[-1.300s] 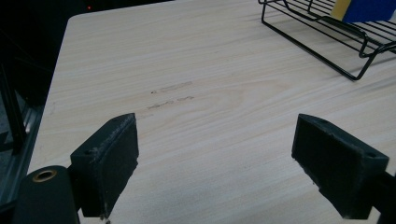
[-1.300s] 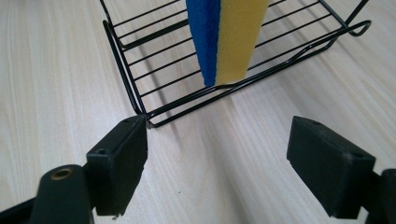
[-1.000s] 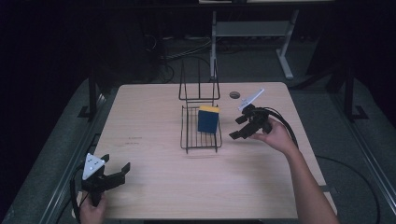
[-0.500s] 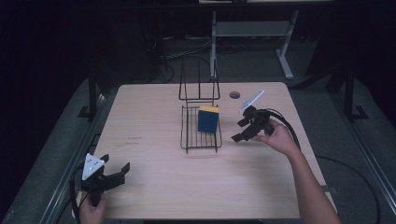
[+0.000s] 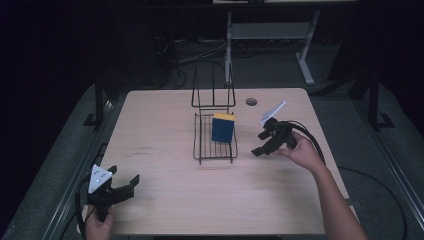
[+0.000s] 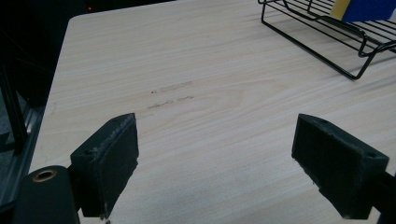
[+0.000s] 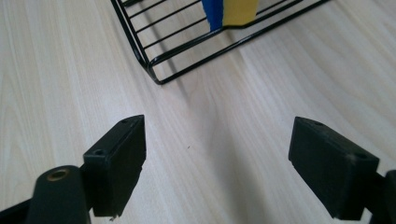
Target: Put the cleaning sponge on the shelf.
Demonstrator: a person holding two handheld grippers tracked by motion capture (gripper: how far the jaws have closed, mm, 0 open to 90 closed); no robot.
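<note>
The right gripper (image 5: 264, 142) is drawing back, nearer and rightward from the wire rack (image 5: 215, 145) holding the blue-yellow box (image 5: 222, 127), jaws spread, empty. The left gripper (image 5: 120, 185) is resting near-left, jaws released.

Black hand-held gripper (image 5: 119, 186) with grey triangular plate and trailing black cable

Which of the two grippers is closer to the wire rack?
The right gripper, just off the wire rack on its right side with its jaws open. The left gripper sits far off at the table's near left corner.
</note>
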